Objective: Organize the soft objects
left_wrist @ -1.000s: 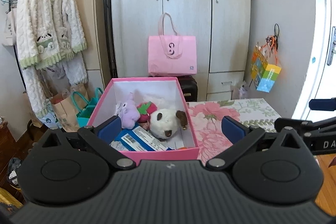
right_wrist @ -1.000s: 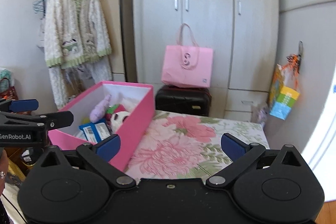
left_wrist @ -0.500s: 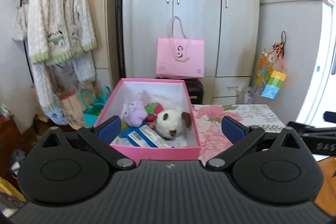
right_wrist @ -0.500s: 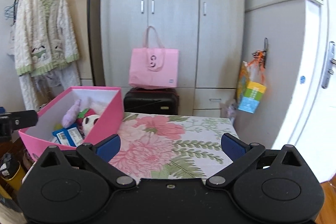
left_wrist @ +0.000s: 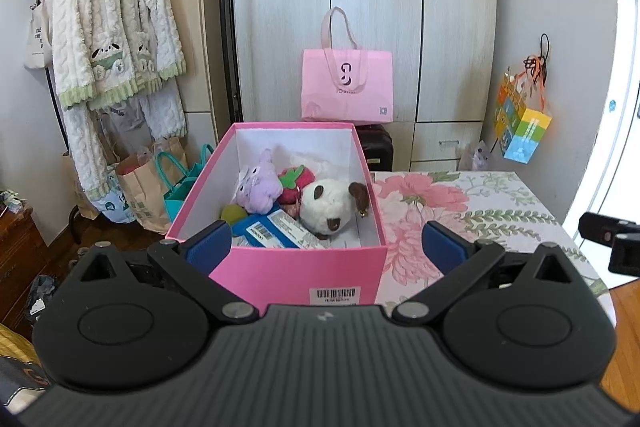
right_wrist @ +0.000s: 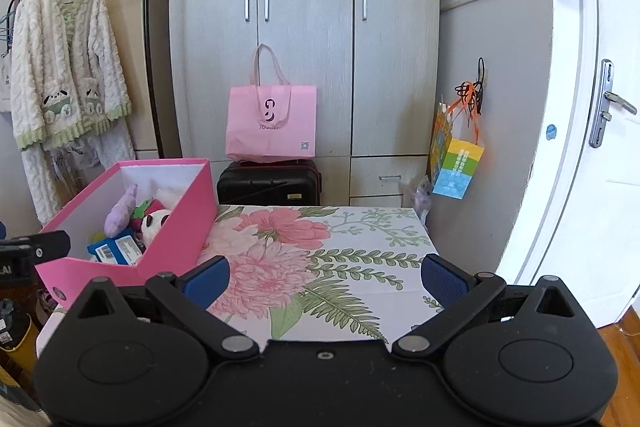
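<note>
Floral tablecloth [right_wrist: 320,267] before grey wardrobe [right_wrist: 304,27], pink box [left_wrist: 288,275]

Grey wardrobe doors [right_wrist: 304,39] fill the back wall, a white door [right_wrist: 600,147] stands right, a clothes rack [left_wrist: 52,27] left, over wooden flooring [left_wrist: 624,307].
</note>
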{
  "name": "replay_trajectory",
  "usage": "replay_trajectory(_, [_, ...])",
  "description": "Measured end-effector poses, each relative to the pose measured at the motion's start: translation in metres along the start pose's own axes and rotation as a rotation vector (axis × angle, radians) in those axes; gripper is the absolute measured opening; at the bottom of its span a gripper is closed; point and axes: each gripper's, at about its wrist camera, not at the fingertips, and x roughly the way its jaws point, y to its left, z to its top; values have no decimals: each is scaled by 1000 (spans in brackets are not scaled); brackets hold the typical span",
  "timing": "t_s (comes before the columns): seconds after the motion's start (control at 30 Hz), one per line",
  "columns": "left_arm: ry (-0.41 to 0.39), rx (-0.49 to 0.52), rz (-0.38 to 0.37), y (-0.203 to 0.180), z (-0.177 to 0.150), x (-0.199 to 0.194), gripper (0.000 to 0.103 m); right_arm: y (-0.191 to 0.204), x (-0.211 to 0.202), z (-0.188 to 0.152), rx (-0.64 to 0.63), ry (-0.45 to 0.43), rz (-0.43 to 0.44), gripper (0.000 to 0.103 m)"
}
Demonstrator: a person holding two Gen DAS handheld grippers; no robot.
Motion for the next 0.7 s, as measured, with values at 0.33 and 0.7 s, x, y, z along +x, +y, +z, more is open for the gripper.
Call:
replay_trajectory(0.33, [-8, 13, 3, -3, -4, -7, 103, 2, -5, -5, -22, 6, -6, 103])
replay_trajectory(0.7, [-49, 3, -2, -3, -9, -19, 103, 6, -17, -10, -46, -12, -1, 103])
